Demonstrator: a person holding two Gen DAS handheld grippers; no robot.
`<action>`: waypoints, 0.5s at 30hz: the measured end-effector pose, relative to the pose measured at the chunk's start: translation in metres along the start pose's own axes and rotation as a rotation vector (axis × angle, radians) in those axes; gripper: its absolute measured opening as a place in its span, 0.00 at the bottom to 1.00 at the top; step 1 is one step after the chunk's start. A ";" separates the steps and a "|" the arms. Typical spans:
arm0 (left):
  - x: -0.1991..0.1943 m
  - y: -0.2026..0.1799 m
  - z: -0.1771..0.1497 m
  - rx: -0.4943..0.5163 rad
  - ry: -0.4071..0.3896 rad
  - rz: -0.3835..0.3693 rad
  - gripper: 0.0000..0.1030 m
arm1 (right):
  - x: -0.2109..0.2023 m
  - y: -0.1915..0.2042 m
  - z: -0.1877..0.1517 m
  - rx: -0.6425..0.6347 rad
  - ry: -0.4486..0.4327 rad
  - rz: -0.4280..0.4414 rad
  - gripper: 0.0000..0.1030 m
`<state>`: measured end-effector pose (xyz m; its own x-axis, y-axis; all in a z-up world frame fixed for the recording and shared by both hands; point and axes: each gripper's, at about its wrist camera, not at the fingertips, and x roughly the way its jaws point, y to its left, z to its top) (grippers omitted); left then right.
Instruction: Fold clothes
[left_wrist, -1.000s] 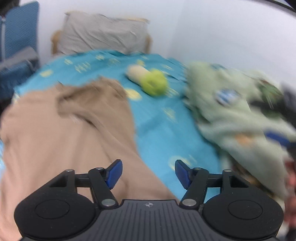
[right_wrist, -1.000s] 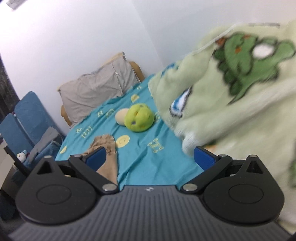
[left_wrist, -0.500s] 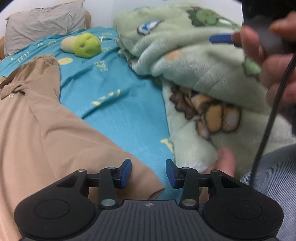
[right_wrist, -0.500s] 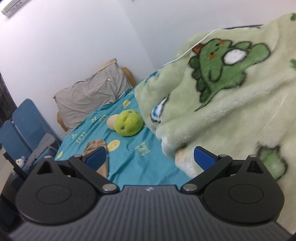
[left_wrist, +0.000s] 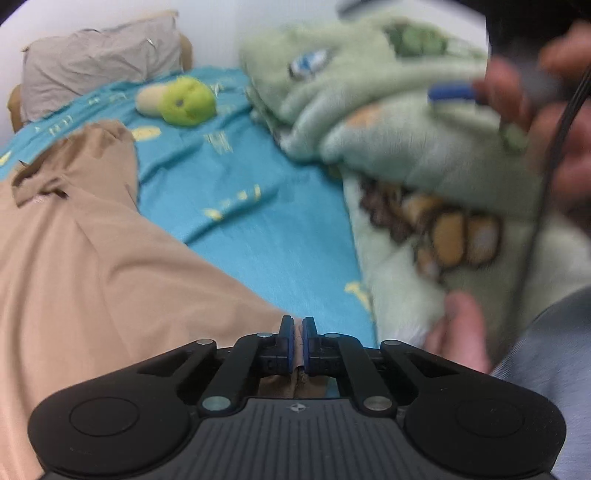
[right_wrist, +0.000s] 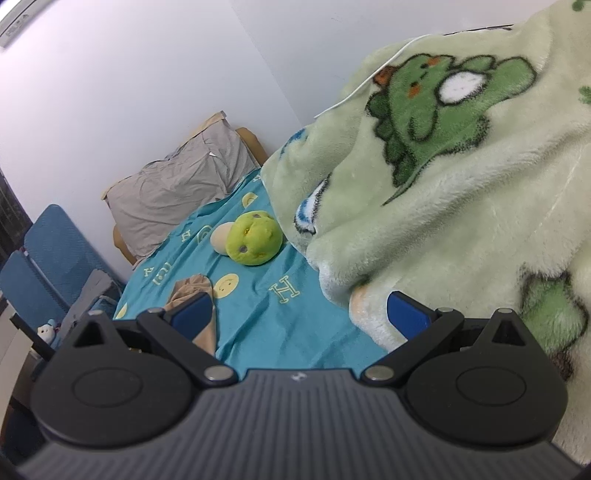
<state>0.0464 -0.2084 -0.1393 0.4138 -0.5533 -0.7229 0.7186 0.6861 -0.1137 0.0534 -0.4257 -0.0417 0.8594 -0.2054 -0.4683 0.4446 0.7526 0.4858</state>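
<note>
A tan garment (left_wrist: 85, 266) lies spread on the blue bed sheet (left_wrist: 236, 192) at the left of the left wrist view. My left gripper (left_wrist: 298, 332) is shut on the garment's near corner, with tan cloth pinched between the blue pads. A far tip of the garment (right_wrist: 192, 291) shows in the right wrist view. My right gripper (right_wrist: 299, 314) is open and empty above the sheet (right_wrist: 266, 314), beside the blanket. It also shows in the left wrist view (left_wrist: 450, 92), held in a hand at the upper right.
A fluffy green dinosaur blanket (right_wrist: 461, 177) is heaped on the right side of the bed (left_wrist: 406, 147). A green plush toy (right_wrist: 255, 240) lies mid-bed (left_wrist: 184, 101). A grey pillow (right_wrist: 177, 195) is at the head. Blue chairs (right_wrist: 48, 266) stand left of the bed.
My left gripper has closed from open onto the near corner of the tan garment. The right gripper has stayed open and shifted only slightly beside the blanket.
</note>
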 end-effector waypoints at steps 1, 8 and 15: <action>-0.011 0.005 0.003 -0.040 -0.016 -0.020 0.05 | -0.001 -0.001 0.000 0.003 -0.004 -0.002 1.00; -0.102 0.070 0.002 -0.403 -0.144 -0.138 0.05 | -0.002 0.000 0.001 0.005 -0.007 -0.009 1.00; -0.134 0.148 -0.059 -0.702 0.017 0.005 0.04 | 0.004 0.007 -0.002 -0.019 0.024 -0.002 1.00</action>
<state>0.0641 -0.0045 -0.0992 0.4030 -0.5460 -0.7345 0.1833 0.8344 -0.5197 0.0594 -0.4206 -0.0414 0.8521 -0.1921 -0.4869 0.4412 0.7640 0.4707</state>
